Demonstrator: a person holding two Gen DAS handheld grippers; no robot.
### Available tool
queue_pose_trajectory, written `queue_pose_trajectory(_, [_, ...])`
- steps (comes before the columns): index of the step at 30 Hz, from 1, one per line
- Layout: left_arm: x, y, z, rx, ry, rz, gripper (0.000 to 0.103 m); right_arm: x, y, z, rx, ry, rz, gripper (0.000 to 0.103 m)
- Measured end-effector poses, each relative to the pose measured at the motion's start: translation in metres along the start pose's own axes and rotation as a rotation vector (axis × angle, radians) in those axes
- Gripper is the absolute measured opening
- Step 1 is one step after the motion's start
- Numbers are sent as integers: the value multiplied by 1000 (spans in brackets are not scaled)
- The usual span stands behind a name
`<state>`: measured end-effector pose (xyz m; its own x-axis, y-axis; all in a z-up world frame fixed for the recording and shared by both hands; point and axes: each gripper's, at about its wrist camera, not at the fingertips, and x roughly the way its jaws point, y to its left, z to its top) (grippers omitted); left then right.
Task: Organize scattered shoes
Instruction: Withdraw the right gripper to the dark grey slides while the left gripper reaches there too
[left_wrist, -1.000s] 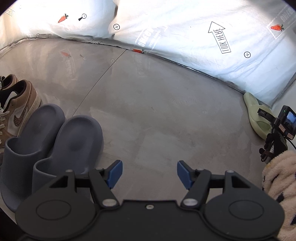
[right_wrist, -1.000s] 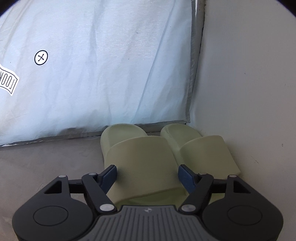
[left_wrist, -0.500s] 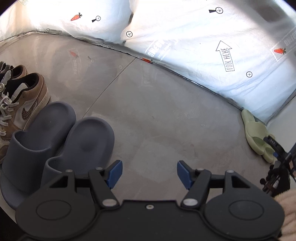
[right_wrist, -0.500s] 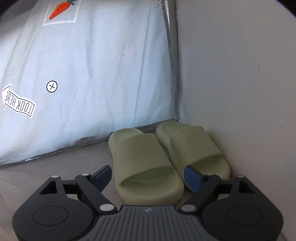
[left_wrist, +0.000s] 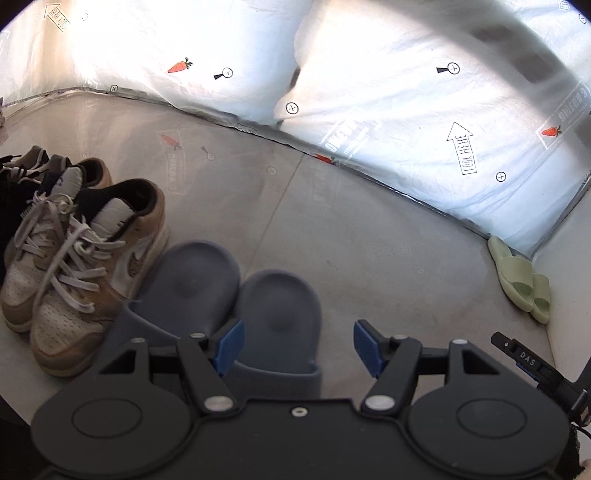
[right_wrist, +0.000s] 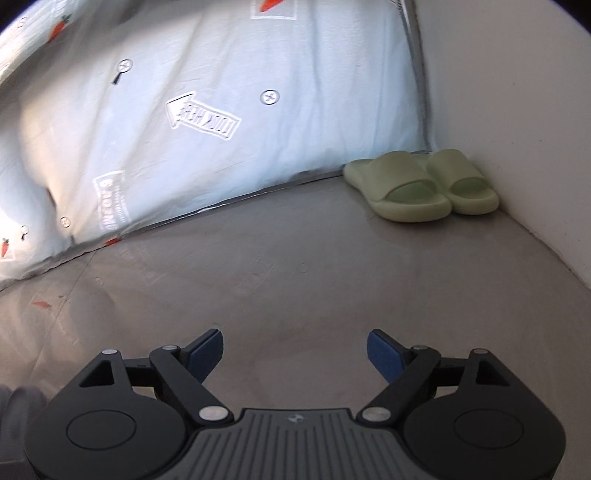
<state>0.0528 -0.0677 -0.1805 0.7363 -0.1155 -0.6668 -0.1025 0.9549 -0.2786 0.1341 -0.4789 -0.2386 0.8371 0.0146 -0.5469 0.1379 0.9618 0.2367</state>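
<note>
A pair of pale green slides (right_wrist: 421, 188) stands side by side in the far corner against the white wall; it also shows in the left wrist view (left_wrist: 521, 280). My right gripper (right_wrist: 295, 354) is open and empty, well back from them above the floor. A pair of grey-blue slides (left_wrist: 236, 295) stands side by side just ahead of my left gripper (left_wrist: 297, 345), which is open and empty. A pair of tan and white sneakers (left_wrist: 81, 254) stands left of the grey slides.
A white printed sheet (left_wrist: 369, 92) with carrots and arrows hangs along the back edge of the grey floor (left_wrist: 332, 221). A white wall (right_wrist: 517, 110) closes the right side. Dark shoes (left_wrist: 14, 177) lie at the far left. The other gripper's tip (left_wrist: 532, 362) shows at the lower right.
My right gripper has pulled back and away from the green slides, which stay in the corner. My left gripper has shifted left, bringing the grey slides and sneakers closer to centre.
</note>
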Motion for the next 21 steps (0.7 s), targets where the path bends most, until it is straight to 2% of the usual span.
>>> queue_pose_trajectory(6, [-18, 74, 7, 53, -18, 13, 66, -59, 126, -51, -35, -29, 106, 86])
queue_pose_trajectory(8, [-20, 100, 14, 84, -5, -5, 66, -74, 163, -69, -58, -42, 147, 85])
queue_pose_trajectory(12, [-21, 129, 24, 123, 15, -37, 66, -93, 248, -123, -188, -18, 267, 81])
queue_pose_trajectory(16, [-18, 143, 23, 156, 39, -89, 66, -112, 295, -155, -309, 22, 355, 79])
queue_pose_trajectory(21, [-3, 148, 19, 176, 90, -133, 66, -118, 310, -176, -344, 59, 322, 75])
